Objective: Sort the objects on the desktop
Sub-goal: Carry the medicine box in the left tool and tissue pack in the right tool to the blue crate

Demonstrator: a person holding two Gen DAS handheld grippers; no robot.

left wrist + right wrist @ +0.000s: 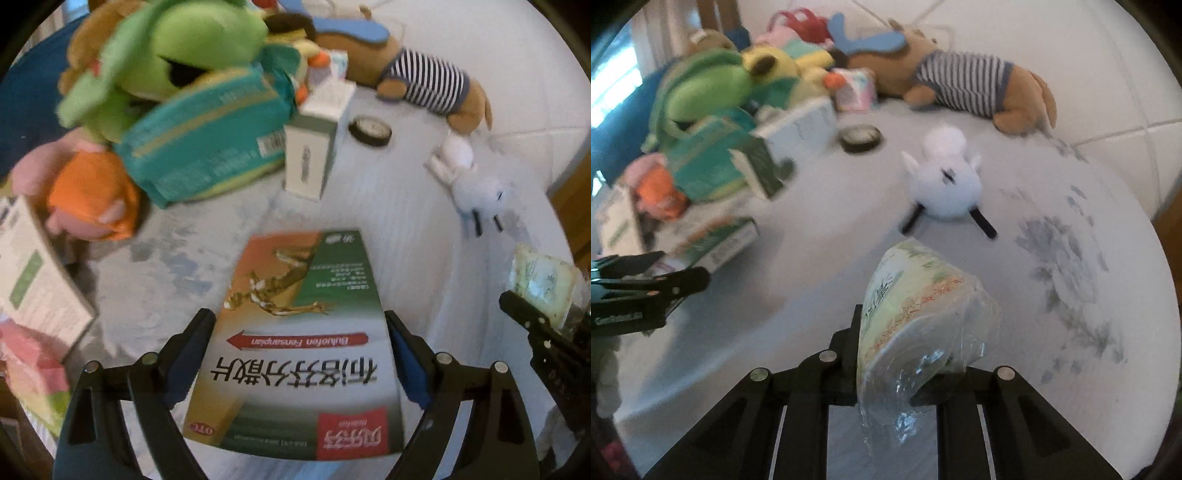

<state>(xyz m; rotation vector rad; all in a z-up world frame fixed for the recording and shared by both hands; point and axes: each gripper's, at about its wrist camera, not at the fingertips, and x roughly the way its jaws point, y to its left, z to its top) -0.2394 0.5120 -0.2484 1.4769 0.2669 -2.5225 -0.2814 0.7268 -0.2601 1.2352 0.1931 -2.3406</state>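
In the left wrist view, my left gripper (297, 350) is shut on a flat green and orange medicine box (295, 325), one blue-padded finger on each long side. The box hangs above the pale tablecloth (207, 258). At the right edge, my right gripper (532, 317) carries a plastic-wrapped pack (543, 280). In the right wrist view, the right gripper (901, 362) is shut on that pale green pack (916, 306), whose loose clear wrap hides the right finger. The left gripper (646, 288) and the medicine box (716, 240) show at the left there.
A pile fills the back left: green frog plush (177, 48), teal pack (207, 140), upright white box (314, 147), orange and pink doll (88, 195). A black tape roll (370, 131), striped brown dog plush (424, 81) and white rabbit plush (945, 181) lie farther back. A cardboard box (33, 280) stands left.
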